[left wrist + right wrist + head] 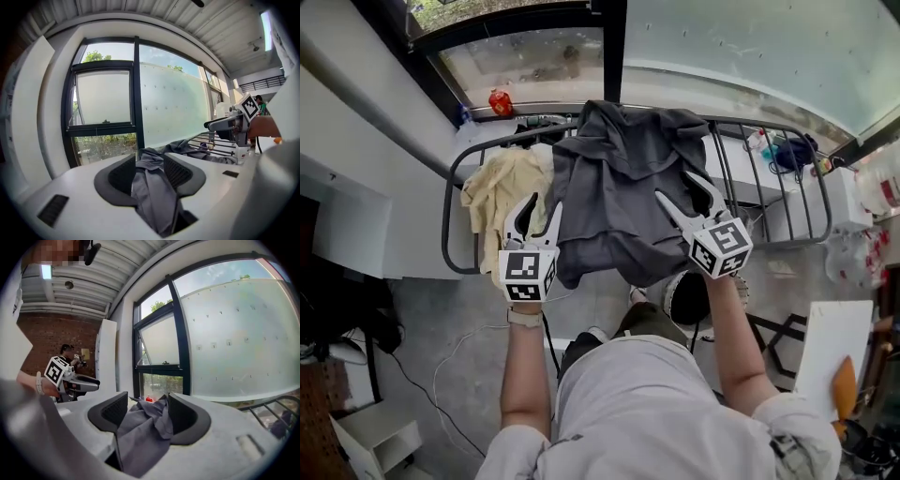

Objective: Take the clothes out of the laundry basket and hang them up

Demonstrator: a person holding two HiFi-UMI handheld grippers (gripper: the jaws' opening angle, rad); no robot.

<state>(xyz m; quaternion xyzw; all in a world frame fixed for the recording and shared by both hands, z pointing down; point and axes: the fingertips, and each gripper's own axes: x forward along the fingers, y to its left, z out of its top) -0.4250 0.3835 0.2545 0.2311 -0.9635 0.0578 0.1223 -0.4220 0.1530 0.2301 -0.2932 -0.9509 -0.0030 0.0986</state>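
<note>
Beside a yellow cloth [499, 192] draped on the rack [444, 225], we pinch the grey shirt [614, 178] by its near edge in the fingers of the left gripper [546, 202] and the right gripper [673, 185], holding it spread over the rack's rails below the window [534, 61].

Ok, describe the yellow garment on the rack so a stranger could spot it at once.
Start at the black metal drying rack under the big window. Over its left end hangs a crumpled pale yellow cloth garment, right beside the large dark grey garment. It is the only pale garment on the rack.
</note>
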